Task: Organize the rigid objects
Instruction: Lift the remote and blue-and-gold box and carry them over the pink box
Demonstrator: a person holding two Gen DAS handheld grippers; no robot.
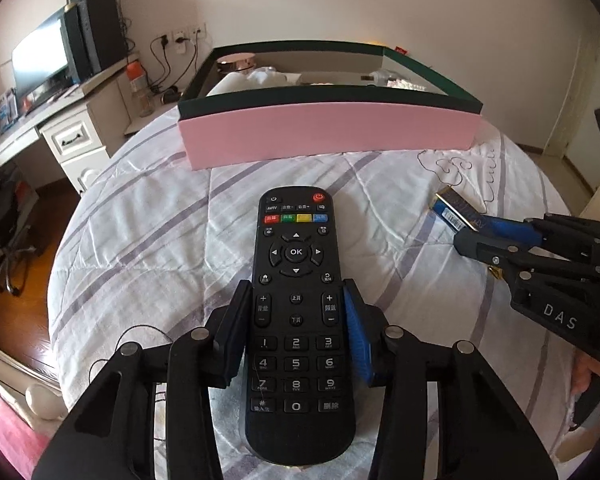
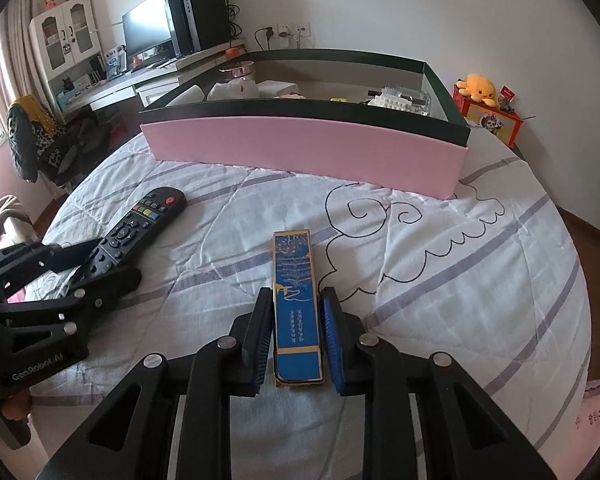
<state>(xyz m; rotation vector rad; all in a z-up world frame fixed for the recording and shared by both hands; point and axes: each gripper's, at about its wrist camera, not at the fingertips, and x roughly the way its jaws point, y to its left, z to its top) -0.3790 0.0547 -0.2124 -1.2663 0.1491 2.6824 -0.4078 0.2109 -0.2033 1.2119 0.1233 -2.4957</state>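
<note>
Gripping remote (image 1: pixel 296 320) between left fingers (image 1: pixel 356 336) (blue box (image 2: pixel 298 312) between right).

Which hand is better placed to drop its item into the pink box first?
Probably the right. Its gripper grips the blue case closer to the box; the left gripper holds the remote farther back.

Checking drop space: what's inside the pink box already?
Over the pink box's near wall only item tops show: white folded things at left, a white studded block and a clear container at right. The floor and anything lower are hidden by that wall.
</note>
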